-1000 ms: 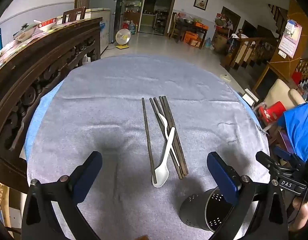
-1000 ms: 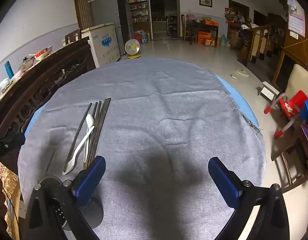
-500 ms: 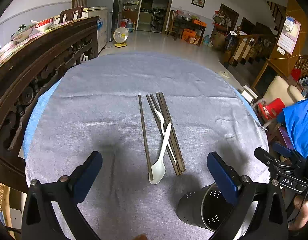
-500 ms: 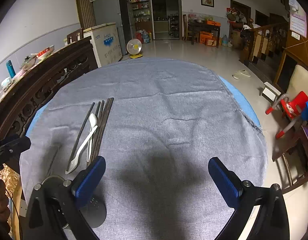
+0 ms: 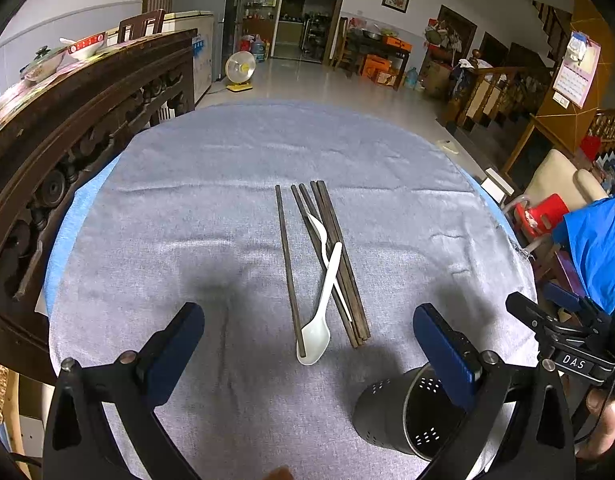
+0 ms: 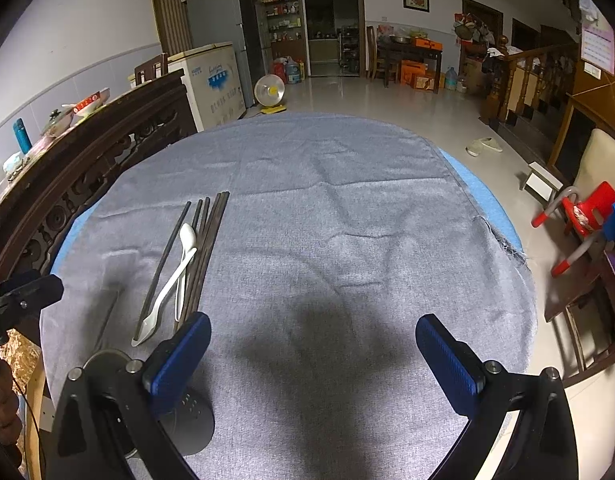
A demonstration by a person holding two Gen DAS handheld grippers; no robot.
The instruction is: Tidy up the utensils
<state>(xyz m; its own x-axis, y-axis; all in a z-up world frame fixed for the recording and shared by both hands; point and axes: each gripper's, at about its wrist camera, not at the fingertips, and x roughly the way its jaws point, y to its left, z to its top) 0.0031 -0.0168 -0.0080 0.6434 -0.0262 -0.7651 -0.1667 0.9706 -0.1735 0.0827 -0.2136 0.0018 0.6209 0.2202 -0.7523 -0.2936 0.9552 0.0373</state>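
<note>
Chopsticks (image 5: 319, 256) and two white spoons (image 5: 321, 304) lie bunched mid-bench (image 5: 187, 220), lengthwise ahead of your left tool (image 5: 307, 344), so a pinch across them looks easy. Both tools are spread and empty; the right tool (image 6: 313, 350) hovers beside the holder (image 5: 403, 412), near you.

I see a round table (image 5: 179, 420) under a grey woven cloth (image 5: 235, 208). On it lie dark wooden chopsticks (image 5: 335, 256) with two white plastic spoons (image 5: 321, 312) across them, and near right a black perforated metal holder (image 5: 391, 412).
</note>
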